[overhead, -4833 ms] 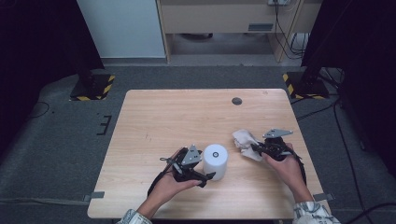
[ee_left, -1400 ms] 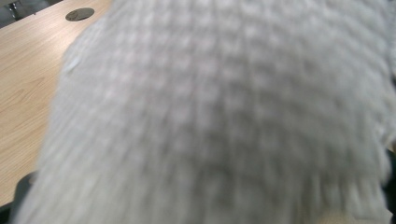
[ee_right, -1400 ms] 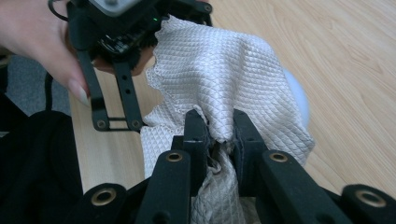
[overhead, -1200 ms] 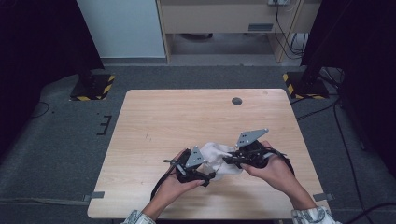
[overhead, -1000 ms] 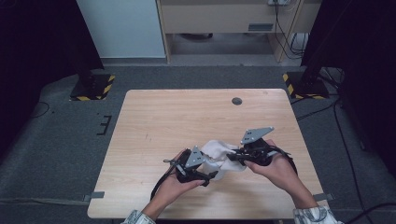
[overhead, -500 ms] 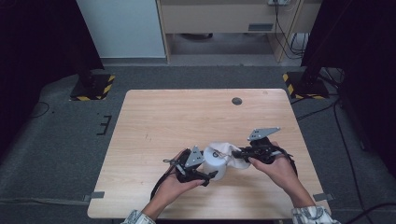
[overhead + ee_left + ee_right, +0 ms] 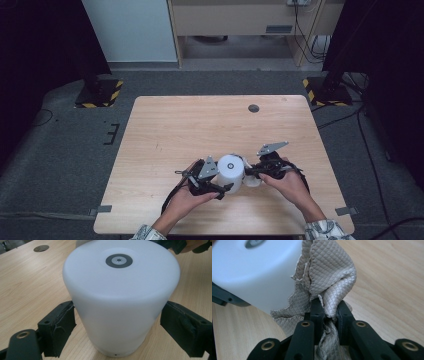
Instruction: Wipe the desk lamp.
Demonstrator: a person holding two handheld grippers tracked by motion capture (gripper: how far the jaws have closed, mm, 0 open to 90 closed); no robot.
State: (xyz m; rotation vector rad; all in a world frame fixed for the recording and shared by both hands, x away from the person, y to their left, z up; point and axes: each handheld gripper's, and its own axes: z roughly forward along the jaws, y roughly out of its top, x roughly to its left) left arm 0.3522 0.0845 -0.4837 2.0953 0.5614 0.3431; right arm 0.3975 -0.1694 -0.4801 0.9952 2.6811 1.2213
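Observation:
A white cylinder (image 7: pixel 231 170) with a grey round button on top stands on the wooden table (image 7: pixel 200 125), near its front edge. My left gripper (image 7: pixel 226 178) is shut on it from the left; in the left gripper view its pads (image 7: pixel 63 323) press both sides of the cylinder (image 7: pixel 120 297). My right gripper (image 7: pixel 248 174) is shut on a beige quilted cloth (image 7: pixel 251 181) held against the cylinder's right side. In the right gripper view the cloth (image 7: pixel 329 272) bunches up from between my right gripper's (image 7: pixel 328 312) jaws, touching the cylinder (image 7: pixel 249 272).
A dark round insert (image 7: pixel 253 108) sits in the table top near its far edge, also seen as a dark disc (image 7: pixel 41 248) in the left gripper view. Stands with yellow-black striped feet (image 7: pixel 100 93) rest on the floor beyond both far corners.
The right gripper has come down with the cloth, from over the cylinder's top to its right side, uncovering the top. The left gripper has kept still on the cylinder.

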